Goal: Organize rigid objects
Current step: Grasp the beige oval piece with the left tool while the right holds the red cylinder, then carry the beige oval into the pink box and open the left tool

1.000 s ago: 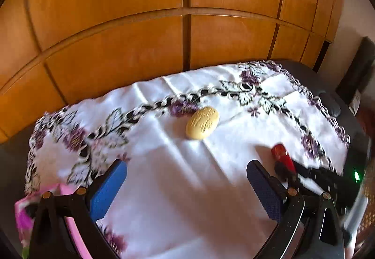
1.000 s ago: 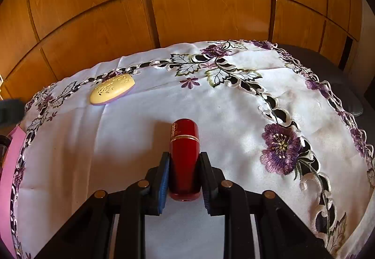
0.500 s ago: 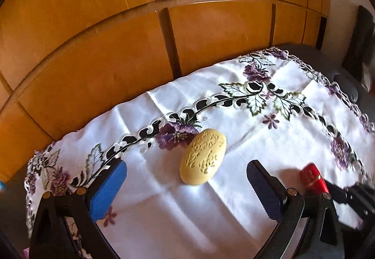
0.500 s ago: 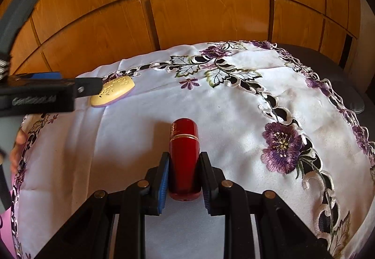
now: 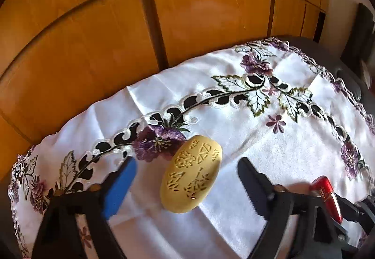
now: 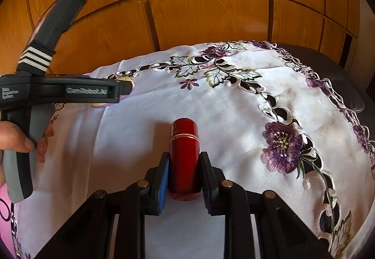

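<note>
Left gripper [image 5: 187,179]: jaws spread either side of the yellow oval piece, just been closing in, pads clear of it on both sides.
Yellow oval piece [image 5: 191,175]: flat on the white embroidered cloth [image 5: 269,149], carved top up, between the blue pad on the left and the black pad on the right, just near of a purple stitched flower [image 5: 157,142].
Right gripper [image 6: 184,175]: clamped on the red lipstick tube.
Red lipstick tube [image 6: 184,158]: pinched at its near end between both pads, far end pointing away over the cloth; to the right of the left gripper in the left wrist view.
Hand [image 6: 16,139]: wrapped round the left gripper's grey handle, at the left edge.
Wooden panelling [image 6: 199,17]: behind the far edge of the cloth.
</note>
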### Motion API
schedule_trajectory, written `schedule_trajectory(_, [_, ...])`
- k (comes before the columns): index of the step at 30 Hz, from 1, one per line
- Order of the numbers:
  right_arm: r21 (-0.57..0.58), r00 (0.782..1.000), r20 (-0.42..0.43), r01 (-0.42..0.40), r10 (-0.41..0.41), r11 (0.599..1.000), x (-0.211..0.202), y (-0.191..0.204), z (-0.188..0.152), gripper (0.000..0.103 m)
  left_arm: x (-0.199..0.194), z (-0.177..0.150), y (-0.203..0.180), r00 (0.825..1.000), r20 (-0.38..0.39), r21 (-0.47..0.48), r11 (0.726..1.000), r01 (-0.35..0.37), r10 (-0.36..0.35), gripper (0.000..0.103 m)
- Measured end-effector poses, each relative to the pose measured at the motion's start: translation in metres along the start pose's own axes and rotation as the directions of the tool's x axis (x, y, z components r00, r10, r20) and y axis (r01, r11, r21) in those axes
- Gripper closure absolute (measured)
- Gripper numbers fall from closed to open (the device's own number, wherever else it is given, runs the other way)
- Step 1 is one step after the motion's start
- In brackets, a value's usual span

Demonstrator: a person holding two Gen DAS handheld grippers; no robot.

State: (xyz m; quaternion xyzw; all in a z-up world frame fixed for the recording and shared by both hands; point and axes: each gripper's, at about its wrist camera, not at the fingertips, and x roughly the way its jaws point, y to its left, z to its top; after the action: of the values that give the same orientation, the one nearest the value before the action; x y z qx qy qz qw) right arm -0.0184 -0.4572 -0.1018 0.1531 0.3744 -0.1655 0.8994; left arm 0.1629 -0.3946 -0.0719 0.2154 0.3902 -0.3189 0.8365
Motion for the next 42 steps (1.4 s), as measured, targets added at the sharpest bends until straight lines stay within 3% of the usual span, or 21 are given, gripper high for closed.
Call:
schedule_trajectory(5, [-0.001,1.000,0.001,0.001,-0.001,1.000,0.000,0.001,0.000,0.079,0.012,-0.006,-0.002,0.999,-0.040,-0.023,0.999,0.027,-0.028,0.039])
schedule_trajectory(7, [-0.002,1.000,0.002,0.003,-0.003,1.000,0.000,0.000,0.000,0.079,0.010,-0.007,0.000,0.999,-0.032,-0.042,0.998,0.039,-0.040,0.055])
schedule_trajectory(9, [-0.003,1.000,0.003,0.005,-0.005,1.000,0.000,0.000,-0.001,0.079,0.009,-0.008,0.001,0.998,-0.028,-0.057,0.997,0.047,-0.048,0.058])
schedule_trajectory(22, [-0.017,1.000,0.007,0.026,-0.026,1.000,0.000,0.004,-0.001,0.079,-0.013,-0.037,0.010,1.000,-0.004,-0.157,0.987,0.013,-0.014,0.058])
schedule_trajectory(42, [-0.076,0.995,0.028,0.100,-0.098,0.992,-0.003,0.014,-0.001,0.079,-0.093,-0.114,0.032,0.998,0.057,-0.305,0.952,0.030,-0.014,0.059])
